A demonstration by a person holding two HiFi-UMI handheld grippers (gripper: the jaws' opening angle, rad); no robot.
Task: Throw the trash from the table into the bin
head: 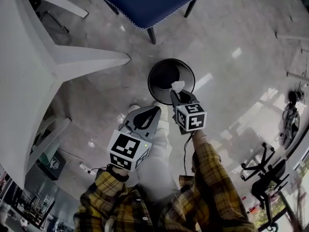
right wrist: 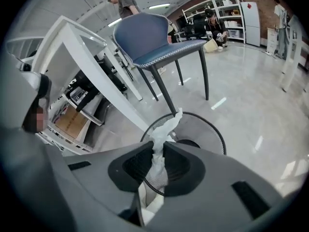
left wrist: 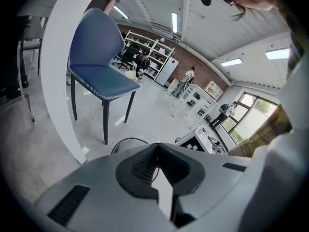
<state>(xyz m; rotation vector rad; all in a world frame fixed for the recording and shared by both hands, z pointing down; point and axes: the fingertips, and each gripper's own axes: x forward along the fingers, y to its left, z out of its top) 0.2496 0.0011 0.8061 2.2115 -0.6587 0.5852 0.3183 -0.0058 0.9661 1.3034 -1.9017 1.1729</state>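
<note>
The white desk (head: 29, 57) stood at our left, its top out of sight, so we could not tell what trash remained. Below us the round black bin (head: 161, 71) stood on the floor. Our left claw (head: 153, 111) was pressed together, empty. Our right claw (head: 175, 94) pinched a white tissue (head: 178, 85) above the bin's mouth, not yet dropped.

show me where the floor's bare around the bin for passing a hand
Bare floor lies right of the bin, and a smaller patch between it and the white table leg. Crowded: chair leg just beyond the bin, left gripper and right gripper with tissue on the near side.
</note>
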